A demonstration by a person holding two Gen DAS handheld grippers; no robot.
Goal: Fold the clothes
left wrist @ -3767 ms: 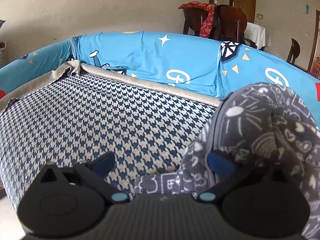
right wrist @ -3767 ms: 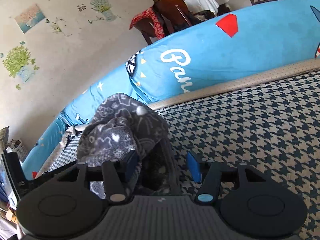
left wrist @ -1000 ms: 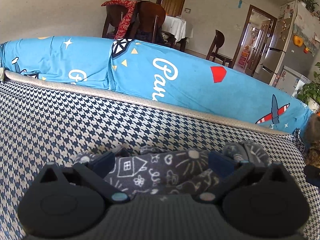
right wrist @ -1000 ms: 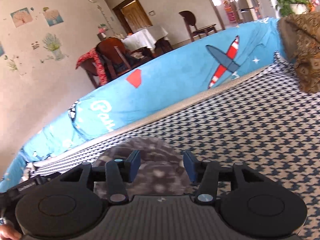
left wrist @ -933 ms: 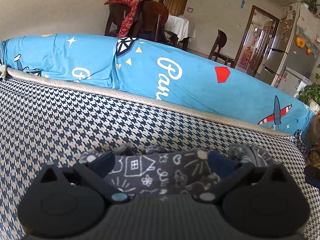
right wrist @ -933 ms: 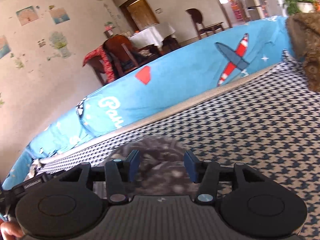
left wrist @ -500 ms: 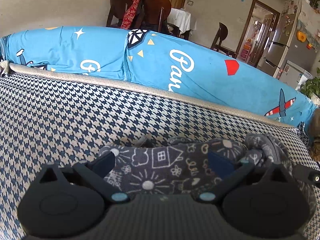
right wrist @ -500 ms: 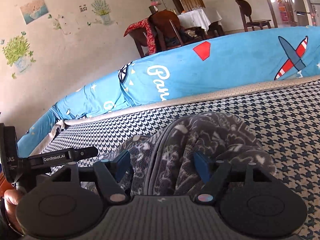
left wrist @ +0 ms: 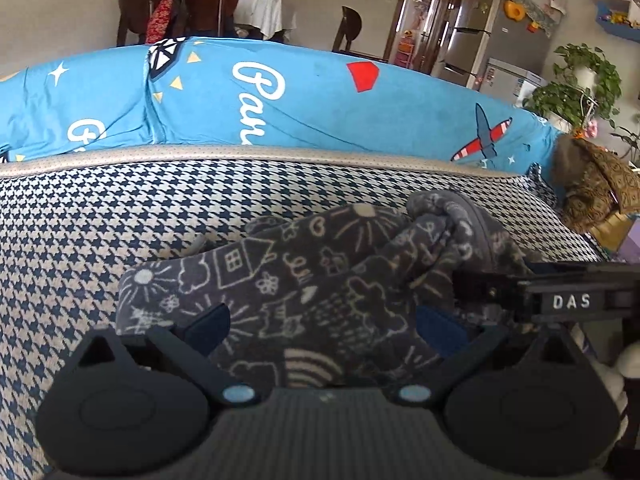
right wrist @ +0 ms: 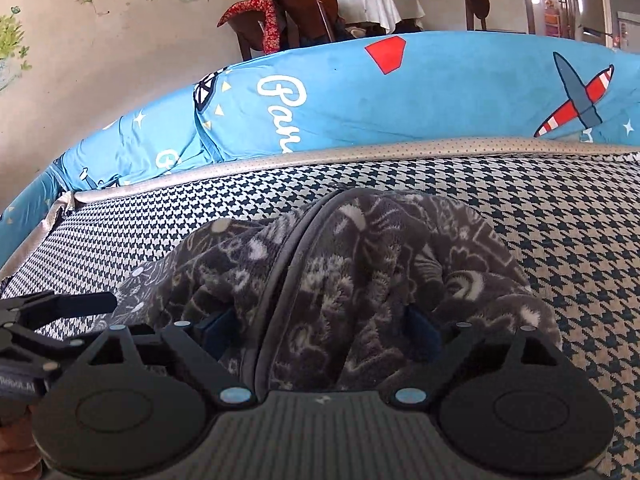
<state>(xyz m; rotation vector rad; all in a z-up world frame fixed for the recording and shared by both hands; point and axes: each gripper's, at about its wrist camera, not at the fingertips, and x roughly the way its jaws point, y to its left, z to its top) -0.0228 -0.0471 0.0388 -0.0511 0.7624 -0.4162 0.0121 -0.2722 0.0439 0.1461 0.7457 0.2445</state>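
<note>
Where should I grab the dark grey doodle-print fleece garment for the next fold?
Probably the flat left end of the dark grey doodle-print fleece garment, coming low from the near side with the left gripper, whose jaws already straddle it. The right end is bunched and rolled, so harder to pinch cleanly.

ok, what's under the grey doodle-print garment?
The grey doodle-print garment lies on the houndstooth sofa seat. Whether anything else sits beneath is hidden by the bunched fabric.
</note>
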